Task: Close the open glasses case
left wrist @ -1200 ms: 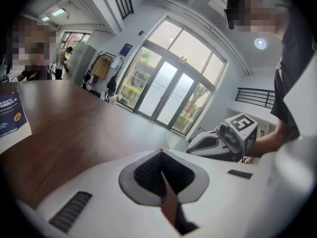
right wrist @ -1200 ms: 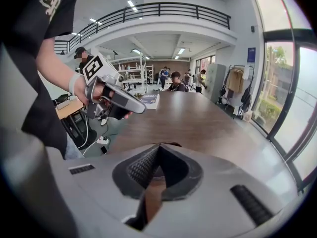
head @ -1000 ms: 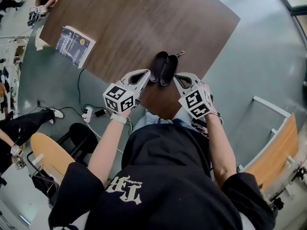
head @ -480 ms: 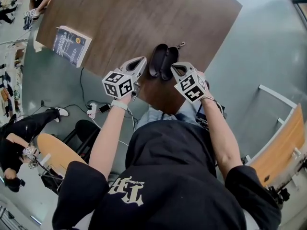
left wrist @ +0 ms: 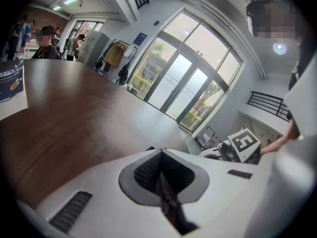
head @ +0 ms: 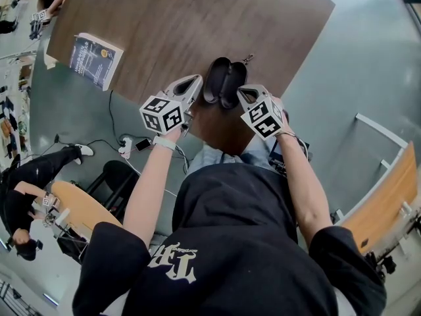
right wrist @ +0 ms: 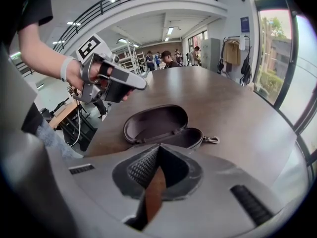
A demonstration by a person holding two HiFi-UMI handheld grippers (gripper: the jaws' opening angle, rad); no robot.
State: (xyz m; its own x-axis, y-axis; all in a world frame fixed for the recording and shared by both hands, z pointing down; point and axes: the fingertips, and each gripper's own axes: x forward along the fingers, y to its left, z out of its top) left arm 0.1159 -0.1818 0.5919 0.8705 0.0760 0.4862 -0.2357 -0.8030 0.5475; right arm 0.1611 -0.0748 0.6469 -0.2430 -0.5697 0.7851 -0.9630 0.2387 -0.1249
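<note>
The glasses case [head: 223, 83] lies open on the surface [head: 197, 18], near the edge closest to the person, with its two halves side by side. The left tongs [head: 195, 81] stand just beside the case on its left and the right tongs [head: 242, 92] just beside it on its right, so the case is between them. A book [head: 96, 60] lies at the far left edge of the surface, well apart from the case. On the floor [head: 368, 64], a power strip [head: 123, 151] lies left of the person and a chair [head: 381, 206] stands to the right.
</note>
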